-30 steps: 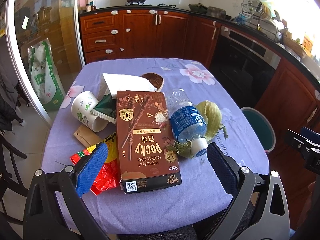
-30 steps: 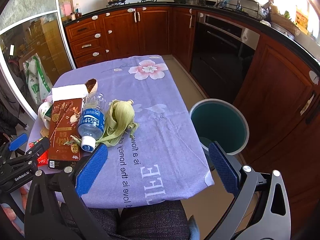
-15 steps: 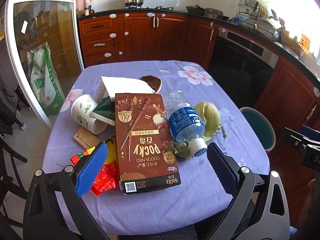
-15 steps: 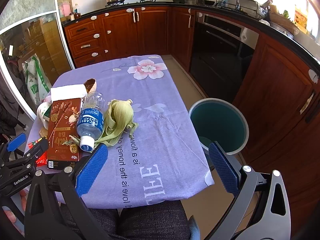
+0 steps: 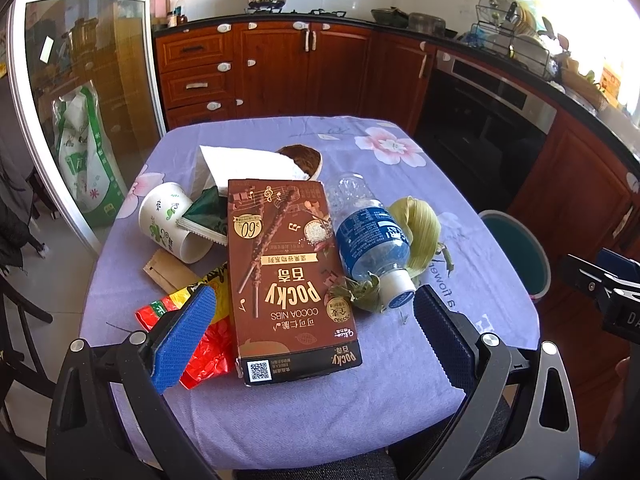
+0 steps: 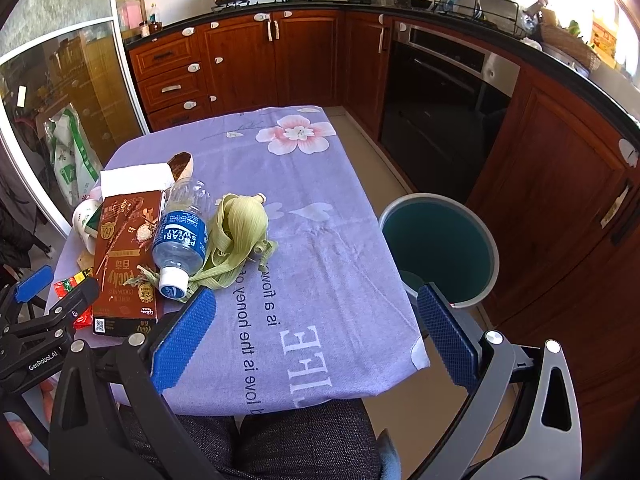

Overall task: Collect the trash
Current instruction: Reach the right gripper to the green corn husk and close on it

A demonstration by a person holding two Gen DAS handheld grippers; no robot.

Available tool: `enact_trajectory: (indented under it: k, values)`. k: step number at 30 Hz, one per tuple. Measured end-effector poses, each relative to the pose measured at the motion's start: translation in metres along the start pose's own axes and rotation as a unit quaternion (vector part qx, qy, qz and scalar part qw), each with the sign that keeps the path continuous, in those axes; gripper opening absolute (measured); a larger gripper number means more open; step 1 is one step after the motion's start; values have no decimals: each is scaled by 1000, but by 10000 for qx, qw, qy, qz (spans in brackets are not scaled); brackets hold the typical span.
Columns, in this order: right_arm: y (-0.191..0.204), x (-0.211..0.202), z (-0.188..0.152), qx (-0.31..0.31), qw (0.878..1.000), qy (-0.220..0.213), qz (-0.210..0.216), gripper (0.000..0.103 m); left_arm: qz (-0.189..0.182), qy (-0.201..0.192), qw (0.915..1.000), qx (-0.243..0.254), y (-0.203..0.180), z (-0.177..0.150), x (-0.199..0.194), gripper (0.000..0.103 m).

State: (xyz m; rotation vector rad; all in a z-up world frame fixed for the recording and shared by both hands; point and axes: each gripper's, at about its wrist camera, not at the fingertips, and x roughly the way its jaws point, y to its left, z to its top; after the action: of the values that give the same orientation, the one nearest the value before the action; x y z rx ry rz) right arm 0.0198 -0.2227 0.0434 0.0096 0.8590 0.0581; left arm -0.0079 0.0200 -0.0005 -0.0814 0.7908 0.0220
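Over the last second almost nothing on the desk has shifted: the Pocky box (image 5: 290, 276) has only drifted a little lower and nearer in the left wrist view, which suggests the left hand-held gripper (image 5: 316, 332) is easing toward it, so collection looks barely begun and every piece of trash is still on the desk. The box is a flat brown cardboard carton, glossy, lying face up at the centre of the pile near the desk's front edge. Touching its right side lies a clear plastic Pocari Sweat bottle (image 5: 372, 240) with a blue label and white cap, on its side, cap toward the camera; pale green ribbed corn husks (image 5: 416, 224) curl just beyond the bottle. Left of the box sit a crinkled red and yellow foil wrapper (image 5: 200, 340), a tan paper slip (image 5: 168, 272), a tipped white paper cup (image 5: 168, 222) and a green packet (image 5: 208, 216); behind it a white napkin (image 5: 244, 166) and a brown coconut-like shell (image 5: 302, 160). Both hand-held grippers have their blue textured pads wide apart and hold nothing; the right hand-held gripper (image 6: 316, 332) hovers over the bare lilac flowered cloth (image 6: 320, 208) to the right of the box. The round teal-lined bin (image 6: 440, 240) stands on the floor, well apart from the box, past the desk's right edge.
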Motion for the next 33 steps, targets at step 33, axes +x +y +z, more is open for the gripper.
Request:
enact_trajectory:
  k: [33]
  values:
    - [42,157,57,-375,9904,765,1091,83,-43,775,9965,323,50,17,74,99]
